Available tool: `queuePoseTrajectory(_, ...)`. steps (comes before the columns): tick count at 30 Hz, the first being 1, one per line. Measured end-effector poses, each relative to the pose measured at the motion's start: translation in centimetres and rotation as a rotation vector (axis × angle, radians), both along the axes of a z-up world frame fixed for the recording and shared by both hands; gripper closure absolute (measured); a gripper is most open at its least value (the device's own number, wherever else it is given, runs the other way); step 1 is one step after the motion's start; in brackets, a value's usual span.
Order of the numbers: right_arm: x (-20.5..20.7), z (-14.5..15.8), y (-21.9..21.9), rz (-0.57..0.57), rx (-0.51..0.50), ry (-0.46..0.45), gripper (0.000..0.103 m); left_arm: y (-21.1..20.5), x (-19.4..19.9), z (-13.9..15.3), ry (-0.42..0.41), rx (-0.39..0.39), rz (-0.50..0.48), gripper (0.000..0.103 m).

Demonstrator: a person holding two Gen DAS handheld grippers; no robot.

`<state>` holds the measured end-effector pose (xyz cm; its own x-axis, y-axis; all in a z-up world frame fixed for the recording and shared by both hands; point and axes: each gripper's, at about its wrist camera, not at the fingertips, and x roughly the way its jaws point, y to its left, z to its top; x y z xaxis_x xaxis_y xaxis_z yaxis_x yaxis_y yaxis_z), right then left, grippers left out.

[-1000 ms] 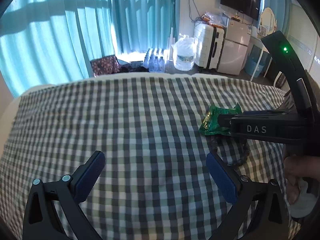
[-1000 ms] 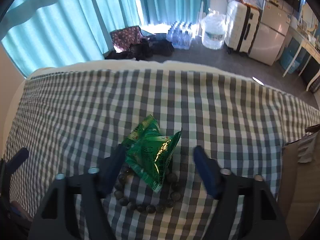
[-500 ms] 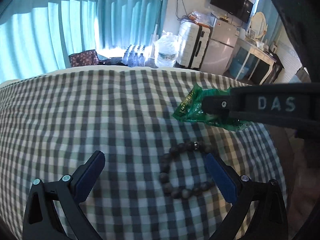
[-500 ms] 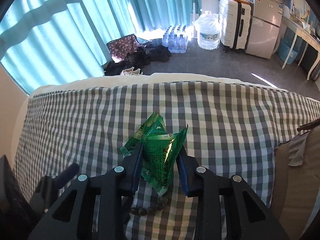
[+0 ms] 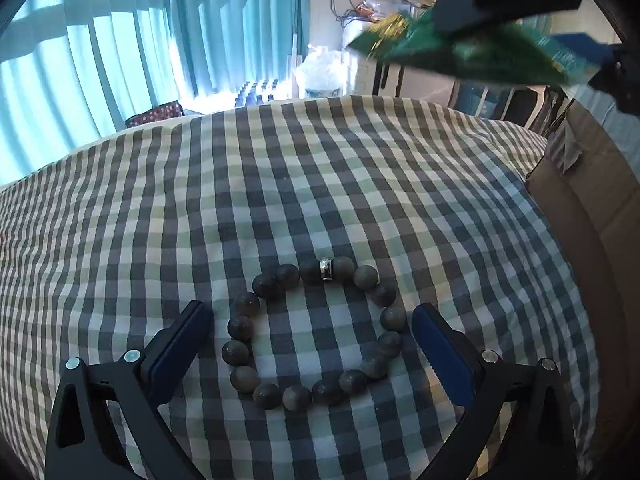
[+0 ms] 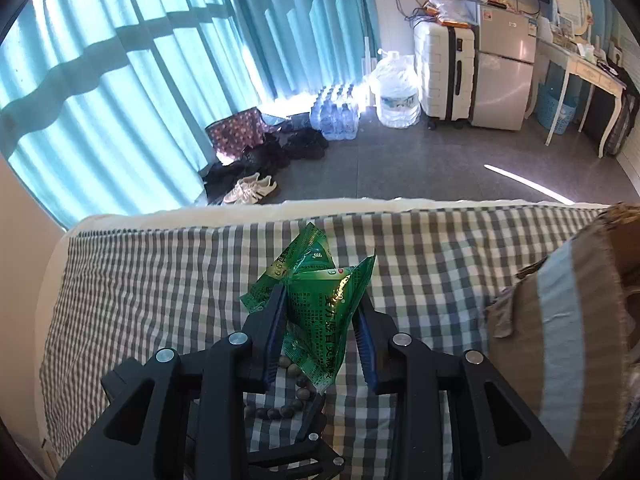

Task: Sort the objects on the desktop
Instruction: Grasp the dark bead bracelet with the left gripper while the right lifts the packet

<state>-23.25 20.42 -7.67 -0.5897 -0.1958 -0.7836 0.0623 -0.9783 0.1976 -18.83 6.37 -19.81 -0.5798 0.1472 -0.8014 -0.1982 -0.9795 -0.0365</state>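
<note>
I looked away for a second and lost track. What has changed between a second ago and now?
The right gripper closed on the green packet and lifted it off the bracelet, up clear of the checked cloth. The left gripper moved in so its open jaws now flank the bracelet. The bracelet stayed lying flat on the cloth, and the cardboard box stayed at the right.

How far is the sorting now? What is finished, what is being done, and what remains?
Nothing is visibly put away yet. In hand: the right claw is shut on the green sachets, lifted off the checked cloth, near the cardboard box. Left to do: the bead bracelet lies on the cloth between the fingers of the open left claw, not yet gripped.
</note>
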Motion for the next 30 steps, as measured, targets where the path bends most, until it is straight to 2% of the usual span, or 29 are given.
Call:
queuePoseTrajectory(3, 0.7, 1.3, 0.5, -0.011, -0.003, 0.024, 0.071, -0.4, 0.1, -0.1, -0.002, 0.016, -0.009, 0.003)
queuePoseTrajectory(5, 0.9, 2.2, 0.7, -0.008, 0.005, 0.043, 0.071, -0.3, 0.5, 0.1, 0.0, 0.0, -0.019, 0.015)
queuePoseTrajectory(6, 1.2, 2.6, 0.8, -0.008, 0.012, 0.051, 0.071, -0.3, 0.8, 0.3, 0.005, 0.003, -0.025, 0.034)
queuePoseTrajectory(7, 1.6, 3.0, 0.7, -0.009, 0.017, 0.06, 0.071, -0.4, 1.2, 0.5, 0.008, 0.004, -0.031, 0.065)
queuePoseTrajectory(8, 2.0, 3.5, 0.8, -0.008, 0.018, 0.071, 0.071, -0.4, 1.6, 0.8, 0.004, 0.013, -0.043, 0.08)
queuePoseTrajectory(14, 4.1, 6.0, 1.0, 0.01, 0.063, 0.126, 0.071, -1.1, 2.1, 1.8, -0.005, 0.044, -0.033, 0.081)
queuePoseTrajectory(15, 4.6, 6.3, 0.9, 0.01, 0.07, 0.134, 0.071, -1.2, 2.2, 2.1, -0.002, 0.047, -0.031, 0.092)
queuePoseTrajectory(30, 11.5, 11.9, 0.1, 0.027, 0.119, 0.262, 0.071, -2.7, 4.7, 9.2, 0.151, 0.072, -0.006, 0.092)
